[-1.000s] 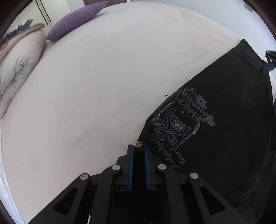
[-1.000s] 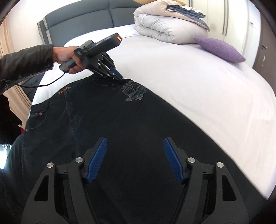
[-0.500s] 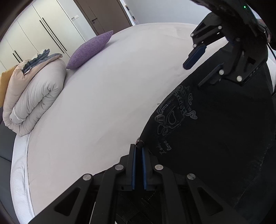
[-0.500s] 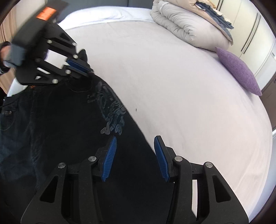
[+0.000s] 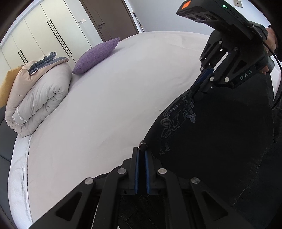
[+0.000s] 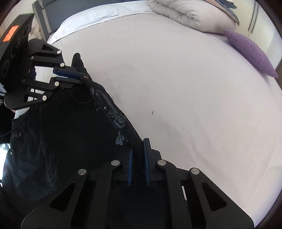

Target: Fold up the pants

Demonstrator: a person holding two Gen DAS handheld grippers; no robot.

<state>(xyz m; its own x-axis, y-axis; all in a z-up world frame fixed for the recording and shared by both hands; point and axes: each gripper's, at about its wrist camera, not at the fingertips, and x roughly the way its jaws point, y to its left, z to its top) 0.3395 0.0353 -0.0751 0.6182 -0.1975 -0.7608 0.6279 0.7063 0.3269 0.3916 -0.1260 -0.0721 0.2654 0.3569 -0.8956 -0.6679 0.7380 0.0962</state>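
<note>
Pinching the edge of the black jeans [image 5: 211, 141] by a metal rivet, the left gripper [image 5: 142, 158] shows its blue pads almost together around the denim in the left wrist view. The jeans lie on the white bed sheet [image 5: 105, 109], their printed grey lettering [image 5: 176, 119] running along the lifted edge. Farther along that edge the right gripper [image 5: 202, 82] is clamped on the cloth too, held by a hand [image 5: 271, 40] at the frame's right. A rolled duvet [image 5: 38, 98] and a purple cushion [image 5: 96, 54] sit at the far side of the bed, before white wardrobe doors [image 5: 44, 35].

From the right wrist camera, the right gripper [image 6: 138, 153] has its blue pads closed on a raised fold of the jeans [image 6: 70, 132], which stretches taut up to the left gripper [image 6: 77, 77], likewise shut on the fabric. The sheet [image 6: 193, 105] spreads to the right, with the cushion [image 6: 250, 52] and duvet [image 6: 193, 14] beyond.
</note>
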